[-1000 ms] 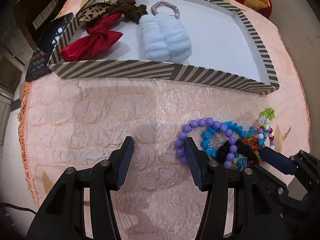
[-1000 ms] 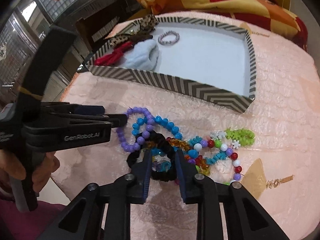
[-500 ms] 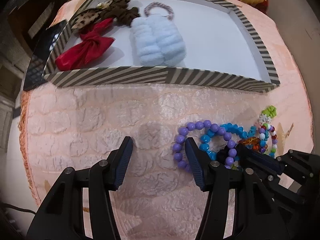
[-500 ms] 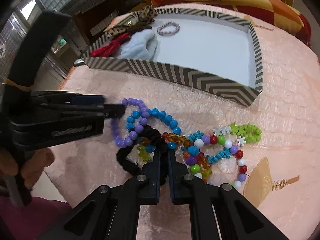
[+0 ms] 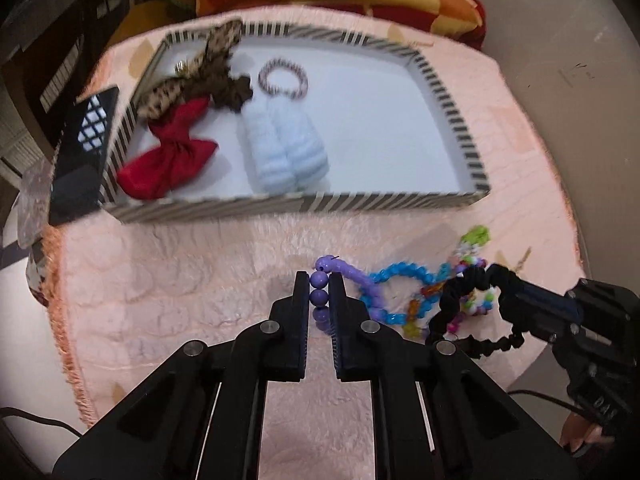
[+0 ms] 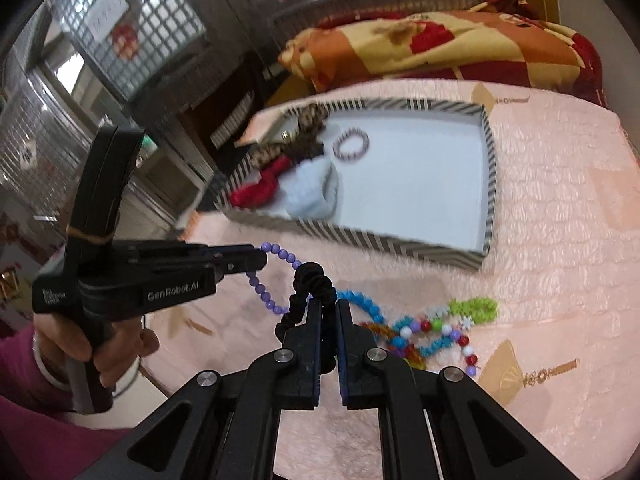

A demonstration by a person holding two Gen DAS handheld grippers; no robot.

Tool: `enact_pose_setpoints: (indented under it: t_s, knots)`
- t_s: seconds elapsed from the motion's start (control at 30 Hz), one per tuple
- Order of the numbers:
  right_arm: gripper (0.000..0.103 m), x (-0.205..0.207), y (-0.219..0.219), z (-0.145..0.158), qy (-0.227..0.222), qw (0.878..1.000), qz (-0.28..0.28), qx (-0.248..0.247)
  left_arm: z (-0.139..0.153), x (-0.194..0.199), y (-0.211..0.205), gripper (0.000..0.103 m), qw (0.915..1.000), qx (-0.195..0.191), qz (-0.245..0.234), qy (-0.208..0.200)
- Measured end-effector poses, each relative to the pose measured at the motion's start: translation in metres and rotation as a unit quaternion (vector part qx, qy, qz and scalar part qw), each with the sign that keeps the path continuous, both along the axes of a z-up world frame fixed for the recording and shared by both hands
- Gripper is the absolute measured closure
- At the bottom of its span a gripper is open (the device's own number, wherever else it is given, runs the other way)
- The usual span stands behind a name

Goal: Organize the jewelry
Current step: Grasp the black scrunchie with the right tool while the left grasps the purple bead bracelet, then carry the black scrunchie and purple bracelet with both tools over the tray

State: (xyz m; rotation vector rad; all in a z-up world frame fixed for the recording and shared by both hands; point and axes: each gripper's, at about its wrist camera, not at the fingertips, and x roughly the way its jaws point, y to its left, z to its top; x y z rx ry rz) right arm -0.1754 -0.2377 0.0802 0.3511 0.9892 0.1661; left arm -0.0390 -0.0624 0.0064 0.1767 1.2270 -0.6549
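Ahead of my left gripper [image 5: 320,292] the pink plush mat [image 5: 192,280] lies bare up to the striped tray [image 5: 280,203], whose near wall stands across the way. Inside the tray, the right half of its white floor is free; a red bow [image 5: 168,164], a blue fluffy scrunchie [image 5: 286,156] and a small bracelet [image 5: 283,80] crowd the left. To my right, a tangle of beaded bracelets [image 6: 420,328] clutters the mat, and my right gripper [image 6: 329,312] sits close beside.

Left gripper [image 5: 320,292] pitched steeply down, jaws clamped on purple bead bracelet [image 5: 320,302]. Right gripper [image 6: 328,316] angled down, jaws pinched on black scrunchie [image 6: 312,280]. Left hand [image 6: 100,348] wrapped round handle, magenta sleeve [image 6: 24,376] at wrist.
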Motion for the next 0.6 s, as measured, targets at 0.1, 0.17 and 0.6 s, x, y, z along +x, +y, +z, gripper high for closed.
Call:
enact_pose_setpoints:
  t_s: [0.1,0.17,0.6]
  knots:
    - [0.097,0.007,-0.006,0.009,-0.012,1.0,-0.012,0.01,0.017,0.001,0.0,0.095,0.9999,-0.009,-0.003,-0.011]
    - [0.097,0.017,-0.011,0.012,-0.016,1.0,-0.02,0.004,0.026,0.002,0.001,0.095,0.9997,-0.014,-0.005,-0.019]
    - [0.097,0.096,-0.072,0.003,0.001,0.998,-0.068,-0.018,0.072,0.059,-0.041,0.095,0.9982,-0.033,-0.005,-0.049]
